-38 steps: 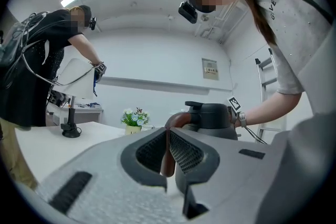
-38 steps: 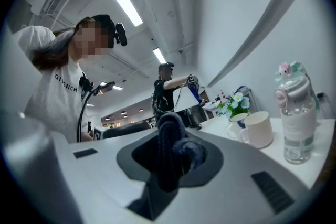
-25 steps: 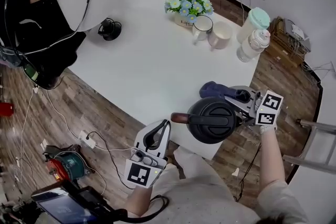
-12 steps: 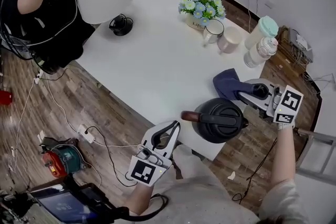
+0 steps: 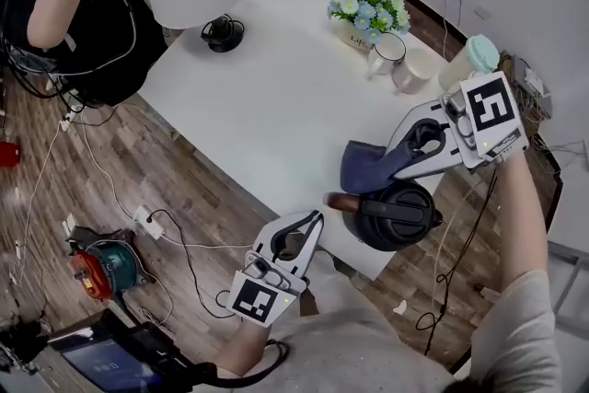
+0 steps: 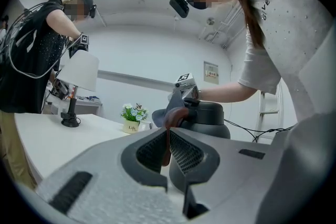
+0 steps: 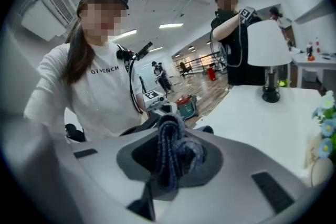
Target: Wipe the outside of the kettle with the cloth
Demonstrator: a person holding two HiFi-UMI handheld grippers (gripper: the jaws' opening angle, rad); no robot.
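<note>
- Your right gripper [image 5: 394, 163] was clamped on a bunched dark blue cloth [image 5: 361, 168]; the fabric filled the space between its jaws.
- Your left gripper [image 5: 313, 221] had its jaws drawn nearly together with nothing between them. Its tips were aimed at the kettle's brown handle [image 5: 339, 203], just short of it.
- The black kettle [image 5: 396, 216] stood on the white table [image 5: 276, 97], close to the corner nearest you.
- The cloth hung at the kettle's upper side. You could not tell whether it touched the kettle.
- Judged from this, wiping was only at its start: the cloth was in hand and brought to the kettle, with most of the outside left to wipe.
- The kettle's lid was on, so what it held was hidden.
- At the far edge stood a white mug [image 5: 388, 51], a pale cup [image 5: 419, 69] and a mint-lidded bottle [image 5: 479, 55]; their contents were unclear.
- A small pot held blue and white flowers [image 5: 368, 9].
</note>
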